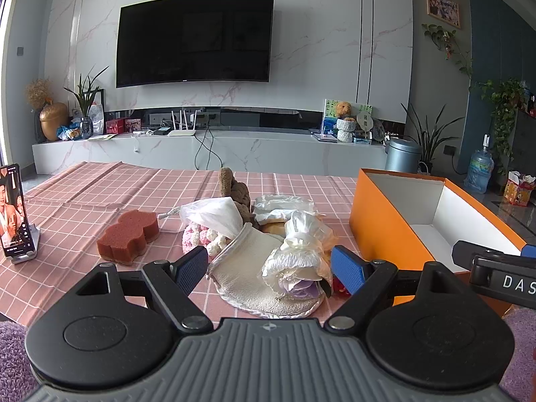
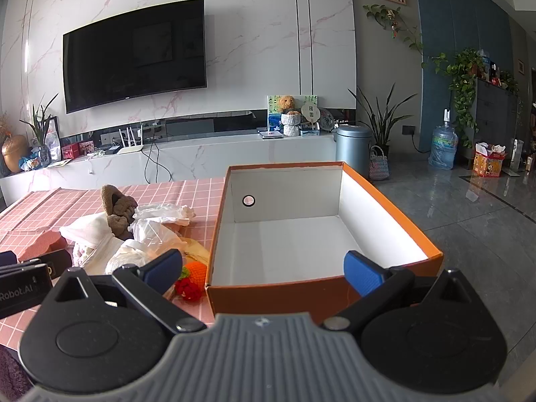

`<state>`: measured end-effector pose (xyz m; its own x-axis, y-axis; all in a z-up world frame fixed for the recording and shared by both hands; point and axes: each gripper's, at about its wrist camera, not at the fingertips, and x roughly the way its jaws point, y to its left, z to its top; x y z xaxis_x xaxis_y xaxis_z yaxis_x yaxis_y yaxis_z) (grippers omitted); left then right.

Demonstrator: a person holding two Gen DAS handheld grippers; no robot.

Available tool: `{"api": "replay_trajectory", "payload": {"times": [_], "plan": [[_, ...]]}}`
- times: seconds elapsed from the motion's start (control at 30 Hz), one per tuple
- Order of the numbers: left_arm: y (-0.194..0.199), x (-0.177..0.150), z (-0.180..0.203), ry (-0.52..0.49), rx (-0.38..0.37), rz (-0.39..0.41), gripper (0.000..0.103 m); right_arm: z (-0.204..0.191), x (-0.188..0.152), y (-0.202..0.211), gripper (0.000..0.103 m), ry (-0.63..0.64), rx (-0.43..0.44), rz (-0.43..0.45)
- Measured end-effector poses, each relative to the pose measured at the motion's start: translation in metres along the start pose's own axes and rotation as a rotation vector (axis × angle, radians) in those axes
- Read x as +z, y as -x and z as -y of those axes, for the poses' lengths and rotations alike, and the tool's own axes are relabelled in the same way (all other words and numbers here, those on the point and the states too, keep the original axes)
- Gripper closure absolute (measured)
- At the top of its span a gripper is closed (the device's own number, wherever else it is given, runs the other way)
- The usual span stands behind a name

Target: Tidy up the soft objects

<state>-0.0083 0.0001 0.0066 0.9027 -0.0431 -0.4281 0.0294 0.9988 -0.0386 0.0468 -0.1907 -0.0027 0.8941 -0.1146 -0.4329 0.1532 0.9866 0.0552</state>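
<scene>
1. Sponge point(image 1: 129, 236), brown-orange and lobed, lies farthest left on the pink checked tablecloth point(image 1: 83, 194); it should be light and springy, and a squeeze across its narrow waist would likely hold.
2. Right of it, the pink-and-white knitted piece point(image 1: 201, 238) sits half under a crinkled plastic bag point(image 1: 214, 214); the bag looks slippery, so the yarn is the better place to grip.
3. In the middle, the flat cream pouch point(image 1: 248, 268) lies between the spread fingers of the left gripper point(image 1: 269, 266), which pinches nothing. Limp and thin, it would best be taken by its silver edge.
4. On the pouch rests a white wrapped bundle point(image 1: 298, 258) with something purple inside, perhaps a fabric flower; it looks delicate, so grip lightly.
5. The right gripper point(image 2: 264, 268) is also spread and empty, hovering at the near wall of the orange box point(image 2: 385, 194).
6. Only the right view shows the box's bare white floor and the crocheted orange-and-red toy point(image 2: 192, 278) beside it; only the left view shows the phone point(image 1: 11, 209) on its stand.
</scene>
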Motion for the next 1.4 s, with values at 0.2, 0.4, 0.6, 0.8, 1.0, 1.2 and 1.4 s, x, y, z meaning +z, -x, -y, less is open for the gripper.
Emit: {"api": "replay_trajectory", "payload": {"times": [0.2, 0.4, 0.6, 0.8, 1.0, 1.2, 1.4], "plan": [[0.0, 0.0, 0.0, 0.001, 0.001, 0.0, 0.005, 0.0004, -0.0003, 0.0003, 0.002, 0.002, -0.001, -0.002], [0.0002, -0.0002, 0.0006, 0.002, 0.0, 0.0, 0.005, 0.0, -0.0005, 0.0023, 0.002, 0.012, -0.01, -0.005], [0.0002, -0.0003, 0.0007, 0.001, -0.001, 0.001, 0.005, -0.0007, 0.0004, 0.0013, 0.002, 0.004, -0.009, -0.009], [0.0008, -0.0002, 0.0017, 0.001, -0.001, 0.001, 0.006, -0.0006, 0.0003, 0.0016, 0.002, 0.004, -0.01, -0.009], [0.0008, 0.0003, 0.002, 0.001, -0.002, 0.0, 0.006, -0.0002, 0.0007, 0.0016, 0.002, 0.003, -0.01, -0.01], [0.0006, 0.0, 0.0017, 0.002, -0.002, 0.0, 0.006, 0.0005, 0.0003, 0.0019, 0.002, 0.003, -0.01, -0.01], [0.0009, -0.0001, 0.0029, 0.001, -0.005, 0.0, 0.008, 0.0006, 0.0003, 0.0018, 0.002, 0.003, -0.009, -0.012]]}}
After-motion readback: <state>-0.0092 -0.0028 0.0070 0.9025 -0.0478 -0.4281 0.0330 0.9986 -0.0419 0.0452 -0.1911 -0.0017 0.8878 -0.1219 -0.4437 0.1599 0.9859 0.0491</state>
